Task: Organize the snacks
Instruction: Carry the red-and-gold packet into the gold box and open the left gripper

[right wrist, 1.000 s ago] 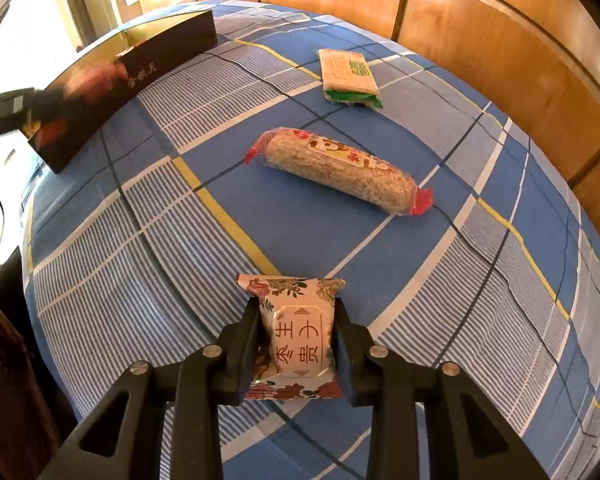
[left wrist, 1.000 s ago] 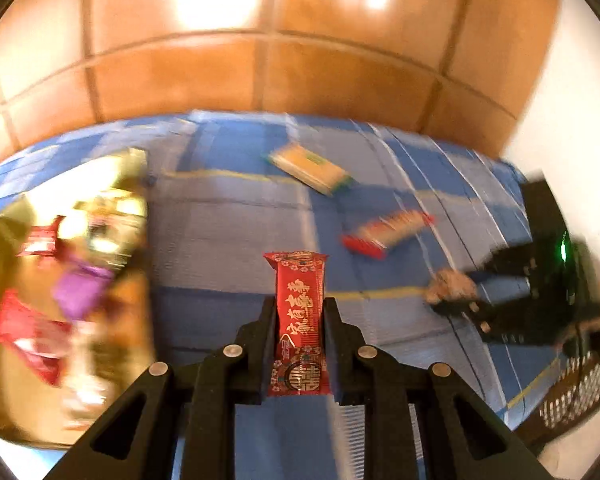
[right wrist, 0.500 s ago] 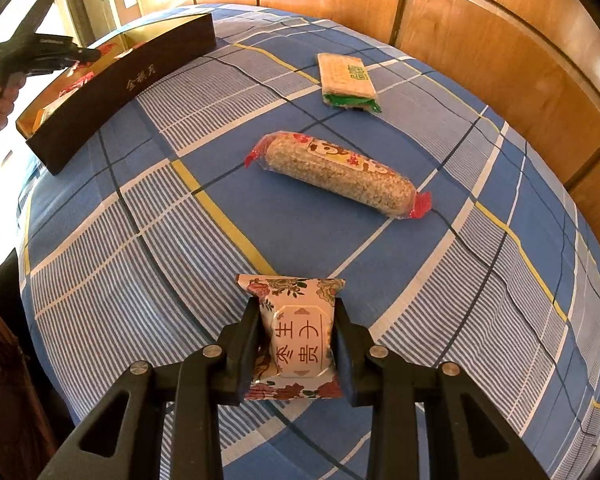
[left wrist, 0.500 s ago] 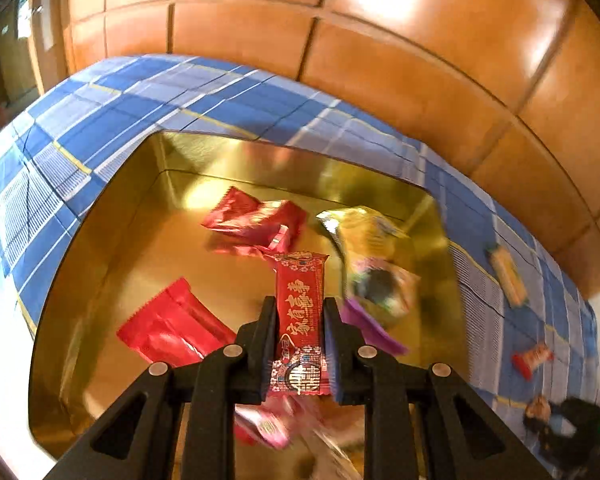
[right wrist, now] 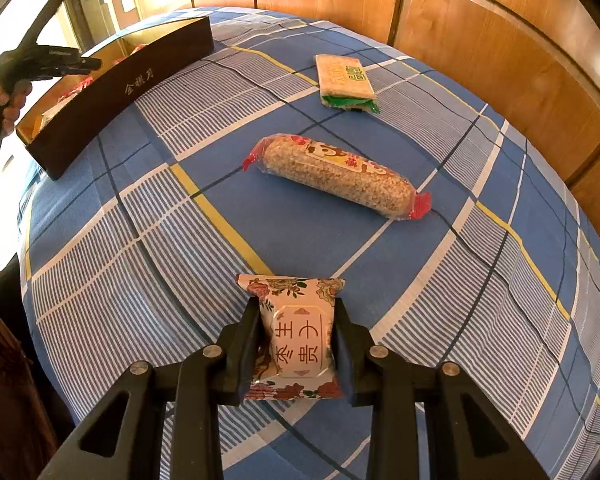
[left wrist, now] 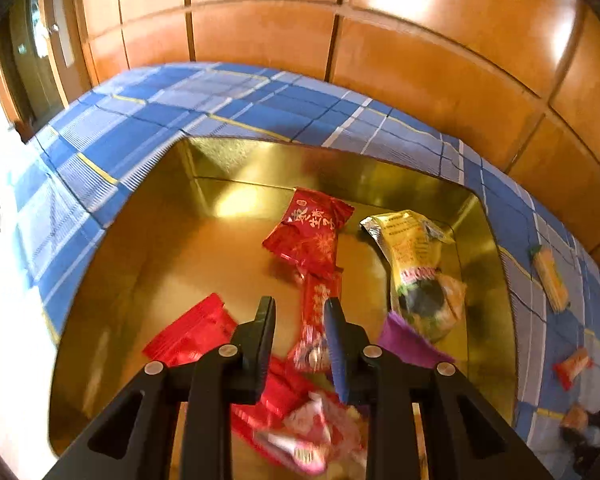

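My left gripper (left wrist: 299,304) hangs over the gold-lined box (left wrist: 260,160), its jaws opening. The narrow red candy packet (left wrist: 320,312) sits blurred in the gap, low and against the right finger, no longer clamped. Inside the box lie a red pouch (left wrist: 312,232), a yellow packet (left wrist: 412,248), a purple wrapper (left wrist: 408,344) and a flat red packet (left wrist: 188,336). My right gripper (right wrist: 297,308) is shut on a floral packet (right wrist: 296,332) just above the blue checked cloth (right wrist: 480,280). In the right wrist view the left gripper (right wrist: 94,65) pokes over the dark box (right wrist: 140,80).
A puffed-rice roll (right wrist: 340,172) and a green cracker pack (right wrist: 344,80) lie on the cloth beyond my right gripper. A person's hand (right wrist: 4,104) holds the left tool. Wood panelling (right wrist: 480,40) backs the table. The cloth drops off at the near left edge.
The left gripper swung from the open cloth to above the gold box, then held there. Its jaws have parted and the red packet has slipped down. The right gripper and its packet stayed still.
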Demonstrator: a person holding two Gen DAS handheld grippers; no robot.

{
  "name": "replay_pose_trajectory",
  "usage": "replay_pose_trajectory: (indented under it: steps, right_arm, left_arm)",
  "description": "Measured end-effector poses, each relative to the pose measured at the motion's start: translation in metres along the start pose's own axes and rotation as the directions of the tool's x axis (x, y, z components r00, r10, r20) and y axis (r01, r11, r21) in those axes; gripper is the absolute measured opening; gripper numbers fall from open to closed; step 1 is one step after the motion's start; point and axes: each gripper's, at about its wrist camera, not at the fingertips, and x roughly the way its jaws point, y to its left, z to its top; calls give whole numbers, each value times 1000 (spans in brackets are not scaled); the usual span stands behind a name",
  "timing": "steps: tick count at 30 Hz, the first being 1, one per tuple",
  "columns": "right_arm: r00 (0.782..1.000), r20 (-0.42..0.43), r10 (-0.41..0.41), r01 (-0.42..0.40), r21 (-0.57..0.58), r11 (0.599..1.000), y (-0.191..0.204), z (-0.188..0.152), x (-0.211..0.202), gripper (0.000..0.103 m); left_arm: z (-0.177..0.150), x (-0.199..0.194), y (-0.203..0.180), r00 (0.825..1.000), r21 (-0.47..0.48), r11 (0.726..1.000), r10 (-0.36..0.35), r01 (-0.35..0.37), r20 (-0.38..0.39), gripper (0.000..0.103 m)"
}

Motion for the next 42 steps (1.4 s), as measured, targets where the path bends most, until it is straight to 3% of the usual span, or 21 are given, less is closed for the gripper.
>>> replay_pose_trajectory:
  steps: [3,15,42]
  right_arm:
    - [1000,1,-1,1,-1,1000,1,0,0,33]
    - [1000,4,-8,8,-6,1000,2,0,-1,33]
    - [999,18,-42,41,29,999,6,-2,-2,33]
  left_arm:
    - [-10,-21,-7,998,32,999,41,-43,48,26]
    - [-44,-94,-18,976,62,996,54,-68,211,27]
    - [-72,-107,1,980,8,999,49,-51,194,33]
